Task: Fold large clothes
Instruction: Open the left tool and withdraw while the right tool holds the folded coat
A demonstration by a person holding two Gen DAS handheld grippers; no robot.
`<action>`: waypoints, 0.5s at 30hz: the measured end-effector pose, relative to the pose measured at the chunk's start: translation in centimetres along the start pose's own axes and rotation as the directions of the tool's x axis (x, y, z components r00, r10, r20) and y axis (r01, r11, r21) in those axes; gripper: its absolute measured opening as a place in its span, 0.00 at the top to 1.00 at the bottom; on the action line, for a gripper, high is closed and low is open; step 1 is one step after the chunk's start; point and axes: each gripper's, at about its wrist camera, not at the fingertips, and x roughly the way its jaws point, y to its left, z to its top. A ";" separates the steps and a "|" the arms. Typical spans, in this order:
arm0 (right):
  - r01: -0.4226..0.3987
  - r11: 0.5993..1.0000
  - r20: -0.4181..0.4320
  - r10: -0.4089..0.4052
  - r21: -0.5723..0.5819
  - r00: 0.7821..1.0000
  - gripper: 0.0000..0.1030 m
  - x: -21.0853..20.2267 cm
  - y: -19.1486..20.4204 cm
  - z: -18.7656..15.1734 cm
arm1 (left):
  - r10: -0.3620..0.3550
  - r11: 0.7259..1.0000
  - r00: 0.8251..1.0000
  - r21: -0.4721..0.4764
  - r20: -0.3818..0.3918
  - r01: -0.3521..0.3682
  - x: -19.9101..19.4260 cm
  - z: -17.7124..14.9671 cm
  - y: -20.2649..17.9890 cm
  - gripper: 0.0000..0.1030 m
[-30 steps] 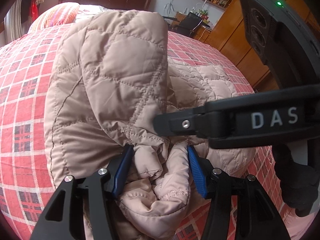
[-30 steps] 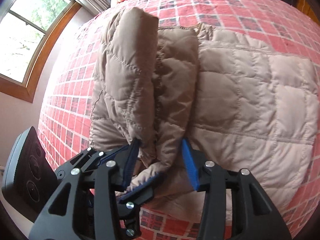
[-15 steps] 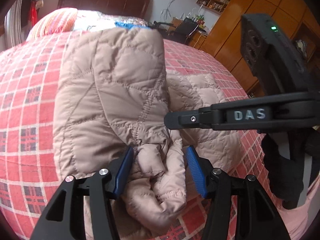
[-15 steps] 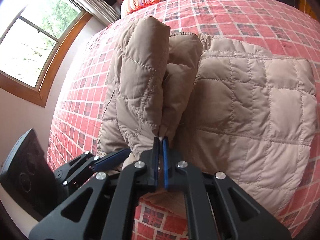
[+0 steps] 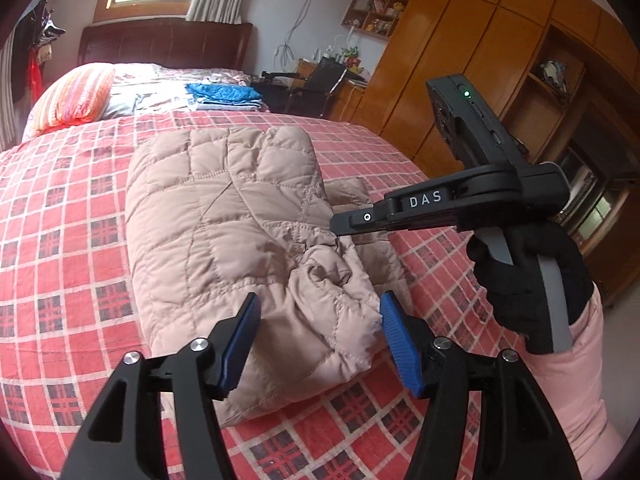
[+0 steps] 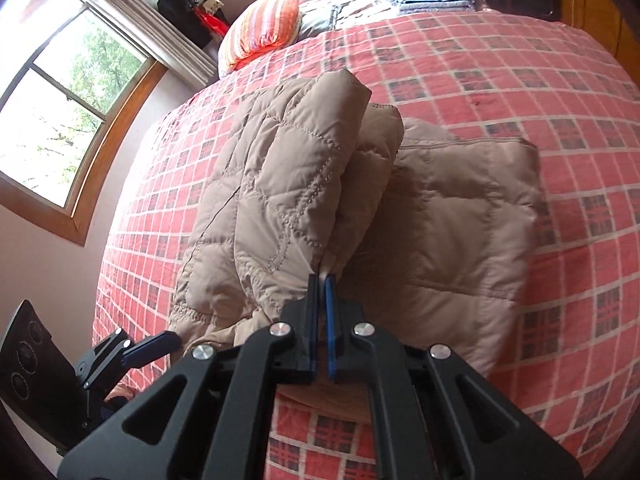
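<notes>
While the beige quilted jacket [image 5: 224, 216] lies folded in the middle of the bed, on the red checked bedspread [image 5: 60, 248], the right gripper [image 6: 322, 280] has its two blue pads pressed together on a pinch of the jacket's fabric, at the near end of the upper folded layer. That layer is raised a little above the flat part at its right. The left gripper [image 5: 318, 322] is spread wide, one finger on each side of the jacket's near corner, and its pads do not press the cloth. A striped pillow [image 5: 76, 96] lies near the dark headboard [image 5: 164, 46].
</notes>
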 end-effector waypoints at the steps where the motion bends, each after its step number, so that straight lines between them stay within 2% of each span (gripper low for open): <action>1: 0.010 1.000 0.000 -0.010 0.006 1.000 0.98 -0.1 -0.5 0.0 | -0.005 1.000 1.000 0.002 0.001 0.005 -0.2 -0.2 -0.1 0.40; 5: 0.104 0.994 0.007 -0.105 0.040 0.994 0.98 -0.1 -2.8 0.2 | 0.008 1.000 1.000 0.014 0.009 -0.008 -0.4 -0.2 -0.4 0.39; 10: 0.125 0.991 -0.029 -0.123 0.056 0.992 0.98 1.2 -4.8 0.0 | 0.073 0.997 0.997 0.018 0.007 -0.073 0.7 0.0 -0.6 0.39; 13: 0.185 0.981 -0.048 -0.183 0.053 0.982 1.00 2.3 -5.3 -0.4 | 0.117 0.993 0.993 0.016 0.009 -0.117 1.5 0.7 -0.5 0.39; 15: 0.190 0.980 -0.075 -0.185 0.065 0.980 1.00 3.5 -6.1 -0.7 | 0.130 0.991 0.991 0.014 0.011 -0.130 1.6 0.5 -0.5 0.39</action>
